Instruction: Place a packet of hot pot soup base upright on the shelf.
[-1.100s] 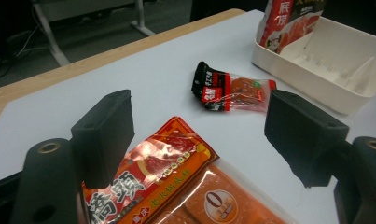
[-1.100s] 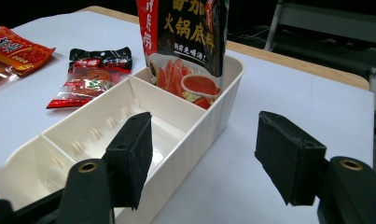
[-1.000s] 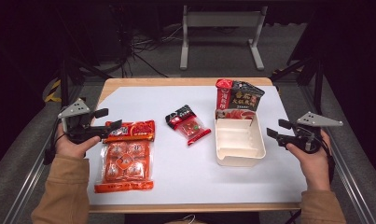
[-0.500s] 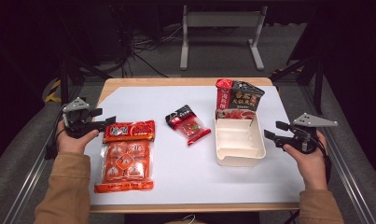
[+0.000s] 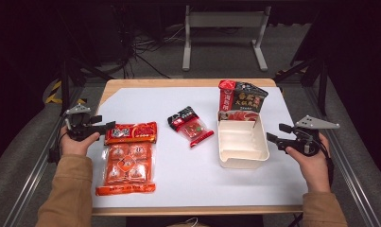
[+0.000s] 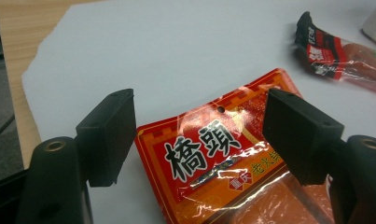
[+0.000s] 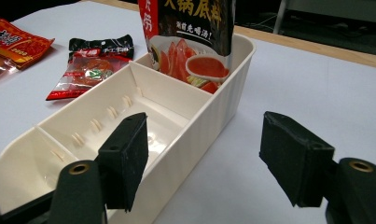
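A large red packet (image 5: 127, 156) with bold characters (image 6: 218, 154) lies flat at the table's left. My left gripper (image 5: 105, 123) is open just left of the packet's top edge. The packet's header shows in the gap between the jaws (image 6: 199, 135), and neither pad presses it. A white divided box (image 5: 242, 142) sits at the right. A black-and-red pouch (image 5: 242, 99) stands upright in its far compartment (image 7: 190, 32). My right gripper (image 5: 274, 132) is open by the box's right wall (image 7: 204, 158). Its jaws have just been opening and nothing is gripped.
A small red-and-black packet (image 5: 190, 125) lies between the big packet and the box (image 7: 90, 65). A white sheet (image 5: 178, 189) covers the wooden table. Dark floor, cables and a metal stand lie beyond the far edge.
My left gripper has sunk toward the table at the big packet's top left corner. The right gripper has kept its place, its jaws a little wider.
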### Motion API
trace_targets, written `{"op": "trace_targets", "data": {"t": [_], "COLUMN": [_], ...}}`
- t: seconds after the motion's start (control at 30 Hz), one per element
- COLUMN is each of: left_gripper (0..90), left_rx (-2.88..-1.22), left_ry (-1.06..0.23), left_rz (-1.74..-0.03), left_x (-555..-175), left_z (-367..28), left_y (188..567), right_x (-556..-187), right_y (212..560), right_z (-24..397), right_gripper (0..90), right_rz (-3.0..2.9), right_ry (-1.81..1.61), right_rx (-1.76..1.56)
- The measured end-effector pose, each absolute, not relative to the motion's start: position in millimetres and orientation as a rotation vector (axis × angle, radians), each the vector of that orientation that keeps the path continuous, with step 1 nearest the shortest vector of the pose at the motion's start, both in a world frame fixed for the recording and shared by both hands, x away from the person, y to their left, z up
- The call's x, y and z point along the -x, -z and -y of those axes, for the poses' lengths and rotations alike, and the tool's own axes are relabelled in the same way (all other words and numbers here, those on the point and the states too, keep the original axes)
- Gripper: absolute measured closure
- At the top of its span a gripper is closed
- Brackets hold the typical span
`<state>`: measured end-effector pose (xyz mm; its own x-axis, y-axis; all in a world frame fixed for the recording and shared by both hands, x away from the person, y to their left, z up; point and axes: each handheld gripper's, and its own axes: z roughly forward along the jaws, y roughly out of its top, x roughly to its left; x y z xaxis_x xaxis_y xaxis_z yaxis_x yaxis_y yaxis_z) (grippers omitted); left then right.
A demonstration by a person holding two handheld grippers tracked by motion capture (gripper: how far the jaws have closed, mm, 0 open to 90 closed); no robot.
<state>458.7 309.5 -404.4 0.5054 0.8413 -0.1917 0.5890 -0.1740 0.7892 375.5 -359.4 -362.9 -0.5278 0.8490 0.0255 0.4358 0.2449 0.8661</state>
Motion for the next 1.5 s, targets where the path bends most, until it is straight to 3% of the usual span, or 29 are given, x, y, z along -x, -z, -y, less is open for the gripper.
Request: {"op": "trace_targets", "data": {"t": [0.2,0.3,1.23,1.5], "left_gripper": [26.8,27.4,24.8,31.1], "left_rx": [-1.901,-1.913,-1.984,-1.980], "left_ry": [-0.347,-0.398,-0.207,-0.165], "left_rz": [-1.213,-1.237,-1.282,-1.230], "left_x": [-464,-463,-476,-477], "left_z": [-310,-310,-309,-306], "left_y": [415,418,445,448], "right_x": [-376,-376,-380,-379], "right_y": [365,366,374,374], "right_z": [360,360,359,359], "right_gripper": [32.0,31.8,31.1,31.1], "right_rz": [-2.068,-2.070,-2.082,-2.081], "right_ry": [-1.217,-1.217,-1.214,-1.217], "right_rx": [-1.181,-1.179,-1.194,-1.188]}}
